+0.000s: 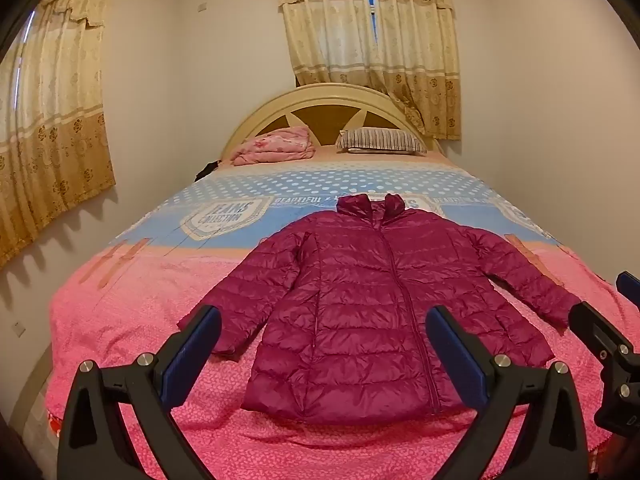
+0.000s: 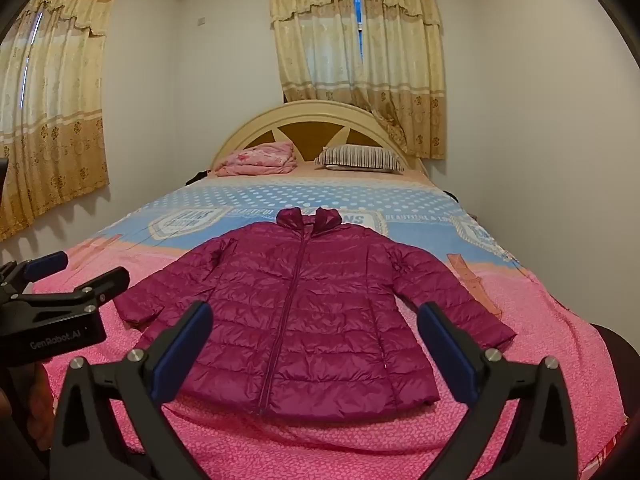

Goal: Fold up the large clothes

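A magenta quilted puffer jacket (image 1: 360,300) (image 2: 304,312) lies flat and zipped on the pink bedspread (image 1: 128,312) (image 2: 560,336), collar toward the headboard, both sleeves spread out to the sides. My left gripper (image 1: 323,336) hovers above the hem end, wide open, nothing between its blue pads. My right gripper (image 2: 315,332) also hangs wide open over the jacket's lower part, holding nothing. The right gripper (image 1: 600,312) shows at the right edge of the left wrist view. The left gripper (image 2: 76,276) shows at the left edge of the right wrist view.
A folded pink blanket (image 1: 276,146) and a striped pillow (image 1: 380,141) rest at the curved headboard (image 1: 320,96). Walls run close along both sides of the bed. Curtains (image 1: 372,40) hang behind and to the left. A blue patterned sheet (image 1: 320,184) covers the far half.
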